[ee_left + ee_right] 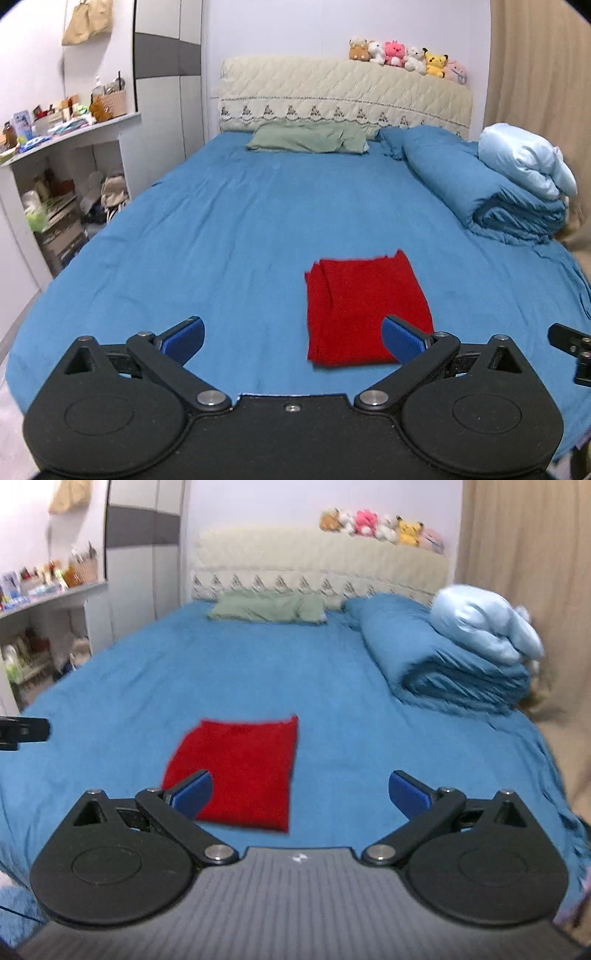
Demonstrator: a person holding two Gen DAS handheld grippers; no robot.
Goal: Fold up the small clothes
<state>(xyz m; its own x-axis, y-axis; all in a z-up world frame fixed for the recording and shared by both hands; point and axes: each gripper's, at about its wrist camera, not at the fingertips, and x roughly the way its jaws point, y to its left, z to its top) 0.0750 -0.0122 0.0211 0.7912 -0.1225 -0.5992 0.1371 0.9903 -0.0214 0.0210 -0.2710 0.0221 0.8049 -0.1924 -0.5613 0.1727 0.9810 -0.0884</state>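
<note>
Left wrist view: the left gripper (293,338) fills the bottom of the frame with its jaws spread as wide as they go and nothing between them. Its blue pads (184,338) hang above the bed sheet (221,229) and touch nothing. The red cloth (364,312) lies in the lower middle, a little right of centre, folded into a neat rectangle with stacked edges showing along its left side. It sits flat near the front edge of the bed, probably because that part is easiest to reach. A black piece of the right gripper (570,350) shows at the right edge. A rolled blue quilt (480,188) and a green pillow (306,138) sit toward the top and right, well apart from the cloth, which leaves the open sheet as a work area.

Right wrist view: the right gripper (299,794) is likewise wide open and empty. The red cloth (240,771) appears left of centre here, partly behind the left pad. The picture is somewhat blurred. With both tools clear of a tidy rectangle, the folding of this piece looks finished.
</note>
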